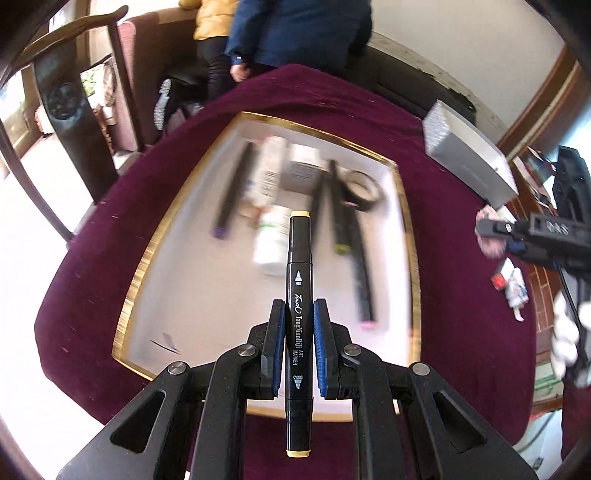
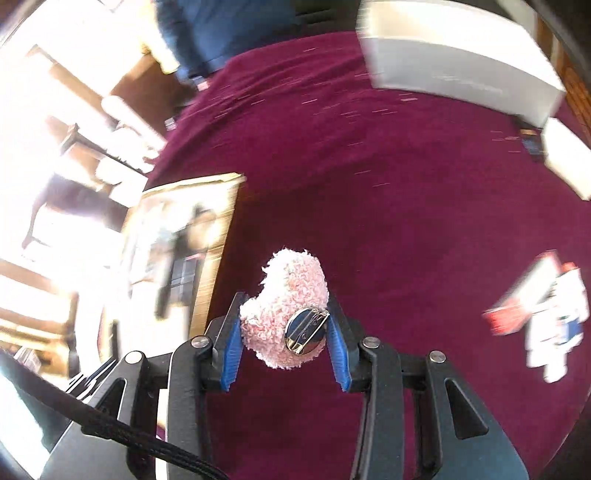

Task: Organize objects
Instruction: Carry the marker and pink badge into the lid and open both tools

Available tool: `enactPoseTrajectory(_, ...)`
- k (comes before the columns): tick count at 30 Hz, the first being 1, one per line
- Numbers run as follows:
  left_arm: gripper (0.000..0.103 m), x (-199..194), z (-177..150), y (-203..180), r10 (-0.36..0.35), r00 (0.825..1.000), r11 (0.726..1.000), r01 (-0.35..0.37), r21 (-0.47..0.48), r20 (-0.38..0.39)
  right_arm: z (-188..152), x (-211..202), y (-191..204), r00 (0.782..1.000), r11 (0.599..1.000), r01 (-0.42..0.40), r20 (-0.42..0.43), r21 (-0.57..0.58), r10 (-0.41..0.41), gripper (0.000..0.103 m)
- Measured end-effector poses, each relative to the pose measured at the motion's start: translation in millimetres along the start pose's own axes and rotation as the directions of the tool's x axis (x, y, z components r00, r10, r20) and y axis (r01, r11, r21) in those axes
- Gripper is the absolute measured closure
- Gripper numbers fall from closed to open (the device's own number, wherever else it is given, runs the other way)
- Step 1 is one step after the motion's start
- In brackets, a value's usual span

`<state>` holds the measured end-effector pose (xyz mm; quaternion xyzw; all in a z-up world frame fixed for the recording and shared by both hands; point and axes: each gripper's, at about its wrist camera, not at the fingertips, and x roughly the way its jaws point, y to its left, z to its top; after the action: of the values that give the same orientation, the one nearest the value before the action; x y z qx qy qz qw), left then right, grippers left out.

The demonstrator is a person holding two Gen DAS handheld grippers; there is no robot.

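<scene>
Surface: maroon velvet cloth (image 1: pixel 458 280) covers the table, with wooden furniture and bright windows behind
Bystanders: two people stand at the far edge, one in a navy jacket (image 1: pixel 295 33), one in a yellow jacket (image 1: pixel 212 18)
Tray: white tray with a gold rim (image 1: pixel 400 184) lies on the cloth; its contents are blurred, but several black markers (image 1: pixel 231 192), white bottles or tubes (image 1: pixel 271 240) and a dark ring-shaped thing (image 1: pixel 364 188) can be made out
Left gripper (image 1: pixel 299 317): jaws closed tight on a black art marker (image 1: pixel 299 295), blue pads pressing its barrel on both sides
Marker: points away along the fingers, yellow caps at both ends, held above the near part of the tray
Right gripper (image 2: pixel 284 314): jaws part-way in, clamped on a pink fluffy brooch (image 2: pixel 286 291)
Brooch: its round metal pin back (image 2: pixel 306 330) faces the camera; it is held over bare cloth, just right of the tray's corner
Grey box (image 2: pixel 461 59): sits at the far right of the cloth
Small packets (image 2: pixel 543 306): red-and-white items lie near the right edge, too blurred to identify
</scene>
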<state>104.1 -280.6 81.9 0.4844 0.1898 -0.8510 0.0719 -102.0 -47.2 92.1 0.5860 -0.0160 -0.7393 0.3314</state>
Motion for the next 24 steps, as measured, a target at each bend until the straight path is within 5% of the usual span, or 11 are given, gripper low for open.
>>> enactPoseTrajectory(11,0.091,41,21,44,0.01,0.995,1.0,-0.008,0.023,-0.101,-30,82,121,0.979,0.989,-0.126,-0.169,-0.082,0.111,0.064)
enactPoseTrajectory(24,0.091,60,31,59,-0.011,0.989,0.998,0.021,0.064,-0.146,-50,139,141,0.966,0.993,-0.049,-0.258,-0.108,0.02,0.064)
